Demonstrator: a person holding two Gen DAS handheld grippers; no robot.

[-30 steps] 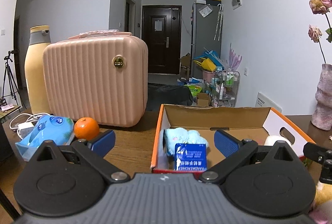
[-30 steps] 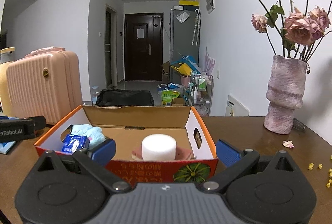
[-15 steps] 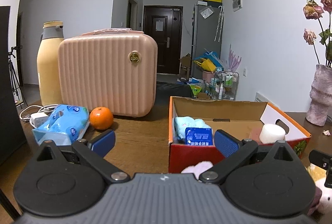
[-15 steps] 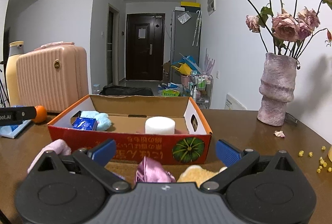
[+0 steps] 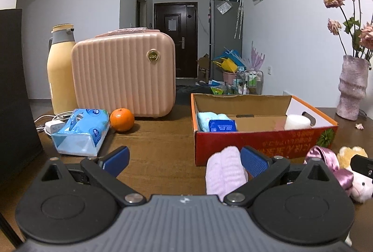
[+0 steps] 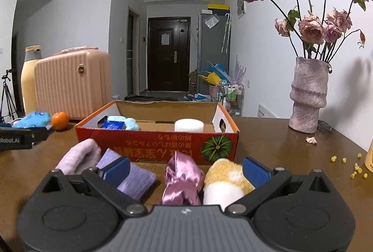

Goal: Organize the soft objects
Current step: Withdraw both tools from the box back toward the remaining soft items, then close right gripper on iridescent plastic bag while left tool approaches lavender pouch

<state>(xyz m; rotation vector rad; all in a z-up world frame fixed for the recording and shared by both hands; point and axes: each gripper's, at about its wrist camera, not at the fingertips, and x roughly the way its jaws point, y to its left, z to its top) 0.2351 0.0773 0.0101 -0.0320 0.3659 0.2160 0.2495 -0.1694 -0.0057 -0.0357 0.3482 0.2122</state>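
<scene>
A black bar (image 6: 16, 140) at the left edge of the right wrist view carries white lettering that reads "Robot.AI", with the start of the word cut off by the frame. The red front wall of the cardboard box (image 6: 163, 149) bears yellow East Asian characters printed upside down beside a green pumpkin picture; the characters are not legible enough to transcribe. A blue packet (image 5: 222, 125) inside the box shows white lines of print, too small to read. The round gold badge (image 5: 152, 56) on the pink suitcase (image 5: 123, 77) has embossed letters that cannot be made out. The blue tissue pack (image 5: 80, 133) carries round logos, unreadable.
</scene>
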